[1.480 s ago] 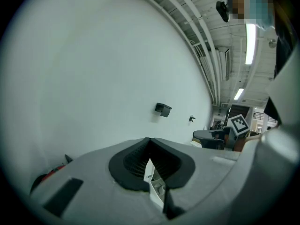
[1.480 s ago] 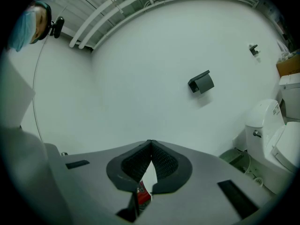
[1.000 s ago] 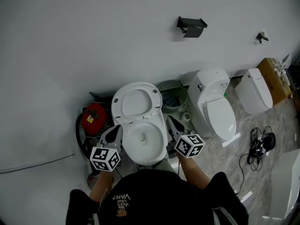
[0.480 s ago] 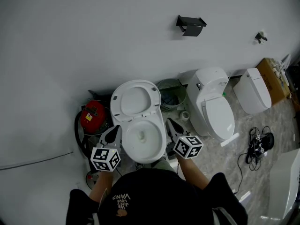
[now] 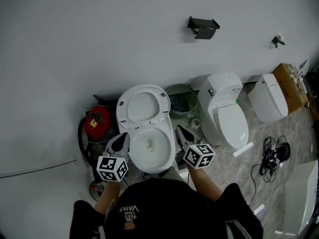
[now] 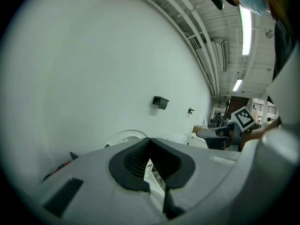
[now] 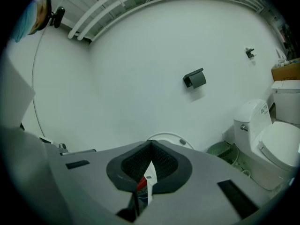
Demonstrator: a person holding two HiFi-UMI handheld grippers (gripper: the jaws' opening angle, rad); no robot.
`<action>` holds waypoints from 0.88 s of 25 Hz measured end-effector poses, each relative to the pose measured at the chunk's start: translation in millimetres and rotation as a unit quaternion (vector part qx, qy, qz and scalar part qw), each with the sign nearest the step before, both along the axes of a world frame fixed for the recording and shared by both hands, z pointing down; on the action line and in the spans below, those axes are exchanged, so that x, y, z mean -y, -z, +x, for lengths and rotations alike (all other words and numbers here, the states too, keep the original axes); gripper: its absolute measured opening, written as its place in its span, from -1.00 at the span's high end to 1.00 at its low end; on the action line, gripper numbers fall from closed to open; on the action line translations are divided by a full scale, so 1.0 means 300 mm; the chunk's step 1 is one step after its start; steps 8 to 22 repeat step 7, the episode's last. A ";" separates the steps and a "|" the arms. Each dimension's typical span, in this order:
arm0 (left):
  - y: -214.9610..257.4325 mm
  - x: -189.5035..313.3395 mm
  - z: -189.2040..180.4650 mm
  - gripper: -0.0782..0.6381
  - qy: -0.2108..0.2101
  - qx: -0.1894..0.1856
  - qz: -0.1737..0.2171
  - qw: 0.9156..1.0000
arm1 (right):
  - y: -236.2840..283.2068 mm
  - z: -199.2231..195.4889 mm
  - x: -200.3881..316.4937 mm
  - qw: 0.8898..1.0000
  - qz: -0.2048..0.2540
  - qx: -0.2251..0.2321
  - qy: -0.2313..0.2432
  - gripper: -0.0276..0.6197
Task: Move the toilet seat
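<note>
A plain white wall [image 5: 75, 44] fills most of the head view, with mottled grey floor [image 5: 259, 183] below it to the right. An open toilet bowl [image 5: 170, 149] sits directly between the two grippers. Ahead of both tips, the toilet seat [image 5: 141, 106] stands raised and leans back toward the wall. Right of the right gripper [image 5: 180, 132] stands a second toilet [image 5: 227, 121] with its lid down, and farther right a third [image 5: 269, 97]. A green basket [image 5: 180, 102] sits just ahead of the right gripper, between the two nearer toilets. A red canister [image 5: 98, 123] lies ahead and to the left of the left gripper [image 5: 120, 142]. High on the wall, well ahead of the right gripper, hangs a black holder [image 5: 203, 27]. Both grippers have their jaws pressed together with nothing between them, each hovering beside the bowl's rim.
</note>
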State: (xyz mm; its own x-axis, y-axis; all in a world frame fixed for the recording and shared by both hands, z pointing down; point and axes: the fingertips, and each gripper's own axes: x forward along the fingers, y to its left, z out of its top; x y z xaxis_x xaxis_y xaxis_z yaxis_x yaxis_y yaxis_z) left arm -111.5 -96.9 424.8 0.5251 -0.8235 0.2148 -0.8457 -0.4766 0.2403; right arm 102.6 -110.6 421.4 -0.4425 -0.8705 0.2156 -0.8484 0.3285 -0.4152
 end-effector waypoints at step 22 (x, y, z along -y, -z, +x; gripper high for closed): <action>-0.012 0.005 0.017 0.78 0.000 0.003 -0.003 1.000 | -0.005 0.011 0.008 1.000 -0.001 -0.002 0.006 0.92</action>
